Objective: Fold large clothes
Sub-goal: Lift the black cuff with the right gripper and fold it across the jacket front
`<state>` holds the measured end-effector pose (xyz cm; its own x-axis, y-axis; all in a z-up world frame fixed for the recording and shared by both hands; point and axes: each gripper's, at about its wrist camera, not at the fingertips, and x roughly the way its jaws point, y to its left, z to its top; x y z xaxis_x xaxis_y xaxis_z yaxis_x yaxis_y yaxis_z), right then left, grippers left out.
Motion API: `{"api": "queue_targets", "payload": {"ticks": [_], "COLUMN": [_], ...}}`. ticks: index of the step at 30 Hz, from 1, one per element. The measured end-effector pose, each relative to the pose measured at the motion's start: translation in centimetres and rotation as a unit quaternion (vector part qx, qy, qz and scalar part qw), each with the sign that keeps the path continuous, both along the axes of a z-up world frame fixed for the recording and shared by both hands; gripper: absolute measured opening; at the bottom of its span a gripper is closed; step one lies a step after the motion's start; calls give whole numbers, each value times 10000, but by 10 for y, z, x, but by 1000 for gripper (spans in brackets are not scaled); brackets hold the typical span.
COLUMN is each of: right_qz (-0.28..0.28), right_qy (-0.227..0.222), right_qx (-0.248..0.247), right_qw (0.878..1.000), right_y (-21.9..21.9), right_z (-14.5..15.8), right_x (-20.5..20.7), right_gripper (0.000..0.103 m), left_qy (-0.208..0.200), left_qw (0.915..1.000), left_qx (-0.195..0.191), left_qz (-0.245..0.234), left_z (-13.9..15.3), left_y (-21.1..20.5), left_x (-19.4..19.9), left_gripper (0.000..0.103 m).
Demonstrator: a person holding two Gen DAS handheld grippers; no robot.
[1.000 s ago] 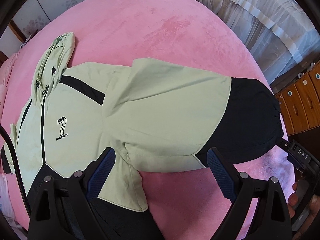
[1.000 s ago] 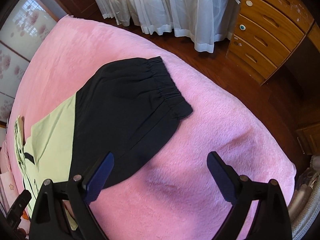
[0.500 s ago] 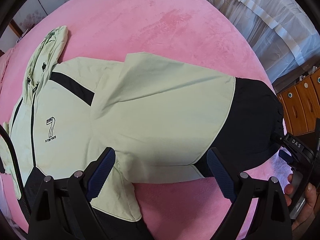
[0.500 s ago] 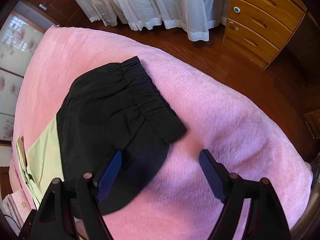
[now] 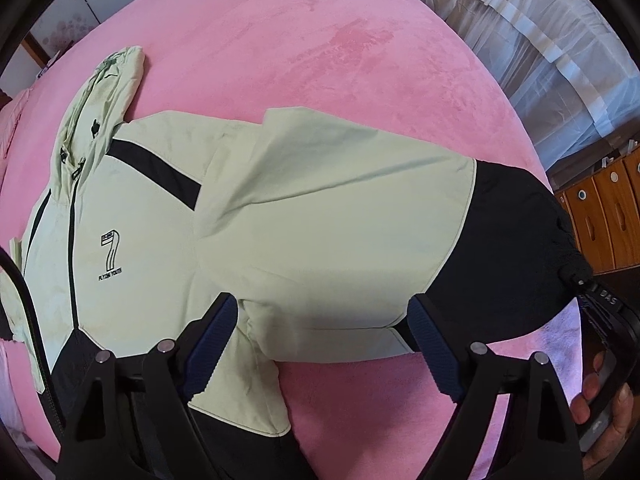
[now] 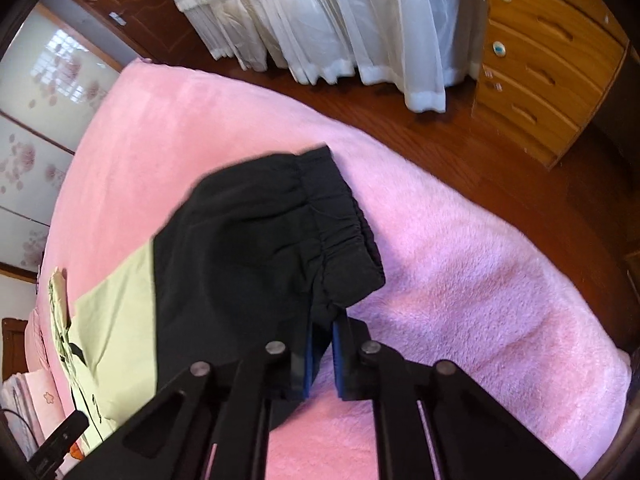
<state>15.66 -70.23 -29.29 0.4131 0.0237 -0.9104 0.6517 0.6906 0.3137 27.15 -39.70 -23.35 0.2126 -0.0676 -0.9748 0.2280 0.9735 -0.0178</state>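
Note:
A light green hooded jacket point(image 5: 160, 240) with black trim lies front up on the pink blanket point(image 5: 320, 60). Its long sleeve point(image 5: 340, 208) stretches to the right and ends in a black cuff point(image 5: 512, 264). My left gripper point(image 5: 324, 340) hovers over the sleeve near the armpit. Its jaws stand wide, closing slightly, with the sleeve below and between them but untouched. In the right wrist view, my right gripper point(image 6: 325, 328) is closing on the near corner of the gathered black cuff point(image 6: 340, 232), and the fabric is pinched between its blue pads. The right gripper's body point(image 5: 600, 304) shows at the cuff's end.
The bed's edge runs close behind the cuff, with wooden floor point(image 6: 460, 140) beyond. White curtains point(image 6: 340, 20) and a wooden dresser point(image 6: 540, 60) stand past it. A hand point(image 5: 600, 412) holds the right gripper's handle. Flowered sliding panels point(image 6: 32, 140) are on the far left.
The right gripper moved onto the cuff's corner and its jaws went from wide apart to pinched on the black fabric. The left gripper has hardly moved and stays wide.

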Motion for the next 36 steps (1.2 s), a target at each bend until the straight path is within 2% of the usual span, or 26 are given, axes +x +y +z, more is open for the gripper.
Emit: {"api": "queue_targets", "payload": {"ticks": [4, 7, 9, 14, 16, 20, 23, 27, 31, 32, 33, 35, 36], "right_qz": [481, 1111, 1613, 2753, 3123, 3615, 3898, 4117, 4133, 4115, 4094, 4038, 4005], "right_qy": [-447, -865, -1128, -1505, -1527, -1432, -1257, -970, -548, -515, -518, -521, -546], "right_qx": [-359, -614, -681, -908, -920, -878, -866, -1029, -1295, -1292, -1211, -1026, -976], "right_qw": [9972, 9881, 9781, 9452, 9331, 9171, 9081, 9003, 8996, 9007, 9028, 9076, 9095], "right_y": [23, 56, 84, 166, 200, 262, 307, 346, 358, 356, 354, 350, 345], "right_z": [41, 75, 93, 113, 108, 86, 62, 27, -4, -6, -6, -6, -3], "right_x": [5, 14, 21, 37, 46, 56, 63, 67, 64, 62, 60, 56, 53], "right_gripper": [7, 7, 7, 7, 7, 7, 7, 7, 11, 13, 19, 37, 39], "left_qy": [-33, -90, -130, -132, -148, -201, -6, 272, 483, 545, 609, 746, 848], "left_qw": [9999, 9999, 9997, 9982, 9973, 9962, 9956, 9935, 9900, 9883, 9868, 9822, 9782], "left_qx": [-50, -103, -133, -167, -205, -224, -362, -745, -1195, -1335, -1439, -1690, -1867], "left_qz": [107, 99, 130, 556, 682, 813, 866, 815, 567, 490, 433, 350, 333], "left_z": [10, 19, 24, 25, 24, 19, 7, -13, -33, -37, -41, -50, -54], "left_y": [16, 34, 48, 97, 119, 165, 196, 224, 223, 220, 216, 209, 205], "left_x": [-2, -4, -7, -9, -8, -3, 1, 5, 7, 9, 10, 13, 14], "left_gripper": [87, 86, 76, 76, 76, 76, 76, 76, 76, 76, 76, 76, 76]}}
